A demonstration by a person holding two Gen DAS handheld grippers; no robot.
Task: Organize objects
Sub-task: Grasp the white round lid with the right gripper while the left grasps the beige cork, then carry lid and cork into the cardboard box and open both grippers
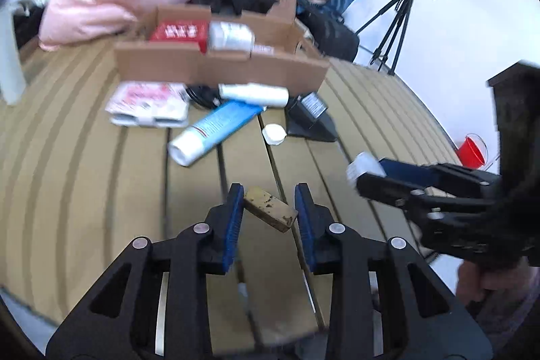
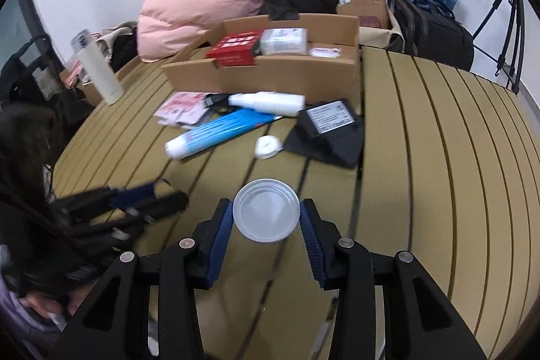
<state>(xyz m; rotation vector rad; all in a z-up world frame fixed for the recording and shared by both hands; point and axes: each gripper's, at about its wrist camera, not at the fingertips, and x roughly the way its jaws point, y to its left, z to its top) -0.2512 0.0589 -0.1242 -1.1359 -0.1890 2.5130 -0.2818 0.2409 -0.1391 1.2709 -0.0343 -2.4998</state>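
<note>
In the left wrist view my left gripper (image 1: 269, 194) is shut on a small tan block (image 1: 271, 208) with dark specks; the block lies tilted between the blue pads, above the slatted table (image 1: 84, 174). My right gripper (image 2: 266, 204) is shut on a clear round plastic lid (image 2: 266, 214), both pads against its rim. The left wrist view shows the right gripper (image 1: 368, 177) from the side at the right, the lid (image 1: 366, 166) edge-on. The left gripper (image 2: 162, 194) shows blurred at the left of the right wrist view.
An open cardboard box (image 2: 270, 76) holds a red box (image 2: 236, 51) and a white packet (image 2: 285, 41). Before it lie a blue-white tube (image 2: 216, 134), white bottle (image 2: 270, 102), small white cap (image 2: 268, 147), black labelled pouch (image 2: 329, 130) and pink packets (image 2: 184, 107). A white flask (image 2: 98, 70) stands left.
</note>
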